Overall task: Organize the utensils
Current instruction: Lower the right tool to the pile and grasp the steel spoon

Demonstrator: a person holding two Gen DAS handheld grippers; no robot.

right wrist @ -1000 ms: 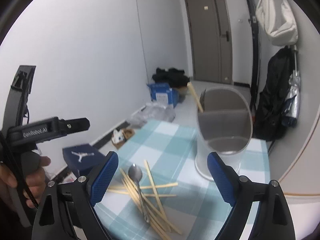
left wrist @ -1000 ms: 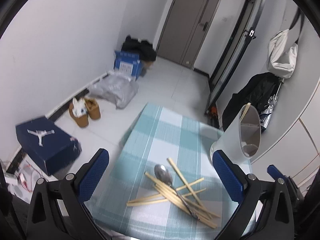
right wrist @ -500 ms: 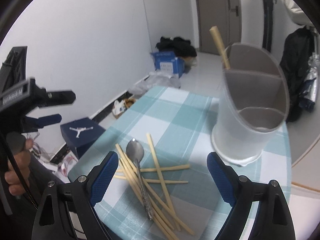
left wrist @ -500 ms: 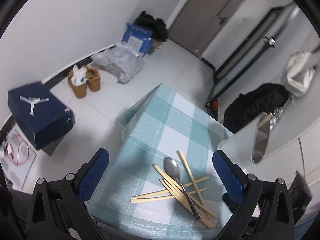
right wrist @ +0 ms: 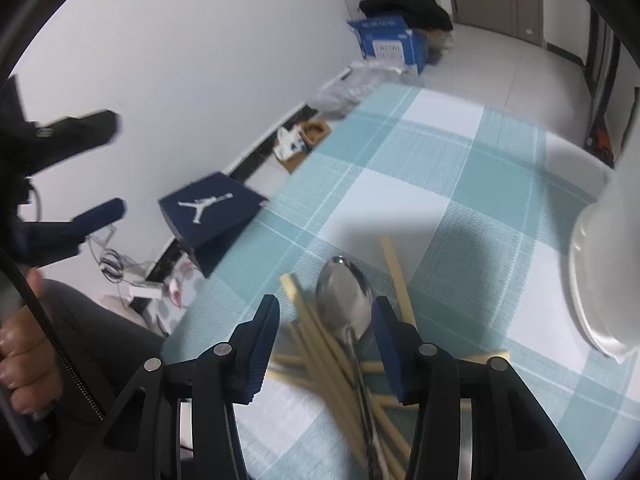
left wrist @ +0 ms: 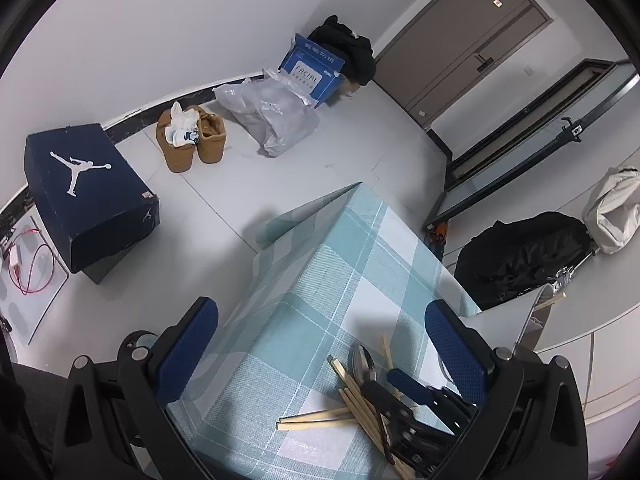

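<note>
Worktop [left wrist: 340, 264] carries a teal-and-white check cloth; white tiled floor [left wrist: 328, 148] beyond, with a navy shoebox [left wrist: 88, 196], tan shoes [left wrist: 192, 140], a clear plastic bag [left wrist: 272, 116] and a blue carton [left wrist: 312, 68] along the wall, grey door [left wrist: 468, 36] at the far end. Spoon [right wrist: 348, 296] lies on a loose heap of wooden chopsticks [right wrist: 316, 340] near the worktop's near edge, bowl away from the camera, long axis running back toward the right gripper [right wrist: 326, 344]. Its fingers straddle the handle and are closing; pads not yet on it. Left gripper [left wrist: 320, 352] spread wide, nothing between. White holder [right wrist: 604, 280] cut off at frame edge; handle end blurred under the fingers.
</note>
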